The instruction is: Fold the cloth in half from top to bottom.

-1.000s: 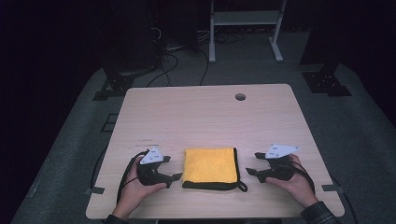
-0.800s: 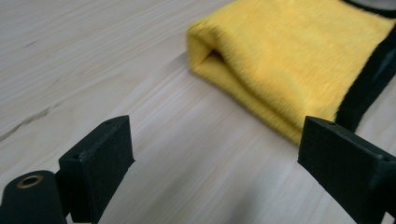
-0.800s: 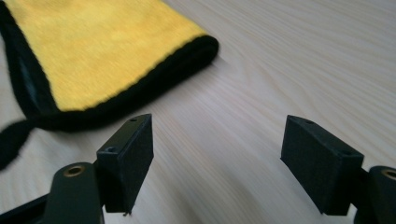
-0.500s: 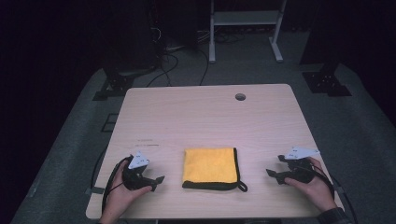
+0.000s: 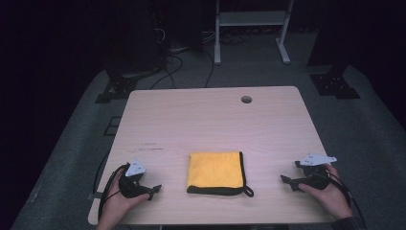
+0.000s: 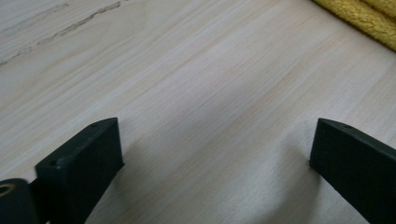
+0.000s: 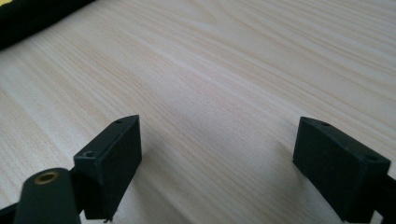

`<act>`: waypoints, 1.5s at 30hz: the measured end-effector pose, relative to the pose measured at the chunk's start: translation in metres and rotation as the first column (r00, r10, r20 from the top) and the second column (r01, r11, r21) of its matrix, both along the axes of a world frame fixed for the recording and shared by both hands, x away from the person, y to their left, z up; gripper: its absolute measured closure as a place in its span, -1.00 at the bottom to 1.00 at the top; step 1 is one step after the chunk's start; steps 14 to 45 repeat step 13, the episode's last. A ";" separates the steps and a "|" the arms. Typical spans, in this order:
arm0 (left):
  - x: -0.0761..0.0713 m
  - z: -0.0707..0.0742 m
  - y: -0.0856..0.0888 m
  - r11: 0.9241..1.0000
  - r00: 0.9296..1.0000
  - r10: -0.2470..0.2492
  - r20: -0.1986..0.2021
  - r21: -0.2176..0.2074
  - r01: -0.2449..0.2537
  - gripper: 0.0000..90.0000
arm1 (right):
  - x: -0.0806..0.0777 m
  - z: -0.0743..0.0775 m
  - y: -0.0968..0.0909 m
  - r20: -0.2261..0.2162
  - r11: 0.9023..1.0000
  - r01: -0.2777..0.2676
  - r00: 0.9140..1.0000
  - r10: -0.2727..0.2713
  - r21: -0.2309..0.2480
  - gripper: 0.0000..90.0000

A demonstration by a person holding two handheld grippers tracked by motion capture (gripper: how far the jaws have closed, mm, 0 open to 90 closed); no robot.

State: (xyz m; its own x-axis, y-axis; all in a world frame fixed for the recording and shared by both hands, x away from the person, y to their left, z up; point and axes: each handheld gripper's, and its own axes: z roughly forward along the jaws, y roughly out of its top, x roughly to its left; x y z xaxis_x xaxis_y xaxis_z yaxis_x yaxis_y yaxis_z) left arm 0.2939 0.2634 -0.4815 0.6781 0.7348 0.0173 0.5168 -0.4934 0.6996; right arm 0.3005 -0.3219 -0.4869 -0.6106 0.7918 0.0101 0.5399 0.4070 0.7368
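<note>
The folded cloth [image 5: 215,171] lies at lower centre on the table [image 5: 201,120]. The left gripper [image 5: 152,189] and right gripper [image 5: 287,179], jaws just opened wide and empty, should be kept well apart from it so the fold is not disturbed.

We list the tabletop [image 5: 210,124] as pale wood-grain laminate, smooth and matt, with fine streaks running along it. The cloth [image 5: 214,169] is yellow pile fabric, soft and nappy, edged with a black stitched border and a small black loop. The fingers [image 6: 79,163] of the left gripper [image 5: 154,189] and of the right gripper [image 5: 286,180] look like black matt plastic, flat-faced and hard-edged.
</note>
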 end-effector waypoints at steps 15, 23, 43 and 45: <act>-0.001 -0.002 0.004 1.000 1.000 -0.012 0.015 -0.016 0.012 -1.00 | 0.000 0.000 0.000 -0.001 1.000 0.007 1.000 -0.007 0.000 -0.71; -0.001 -0.002 0.004 1.000 1.000 -0.012 0.015 -0.016 0.012 -1.00 | 0.000 0.000 0.000 -0.001 1.000 0.007 1.000 -0.007 0.000 -0.71; -0.001 -0.002 0.004 1.000 1.000 -0.012 0.015 -0.016 0.012 -1.00 | 0.000 0.000 0.000 -0.001 1.000 0.007 1.000 -0.007 0.000 -0.71; -0.001 -0.002 0.004 1.000 1.000 -0.012 0.015 -0.016 0.012 -1.00 | 0.000 0.000 0.000 -0.001 1.000 0.007 1.000 -0.007 0.000 -0.71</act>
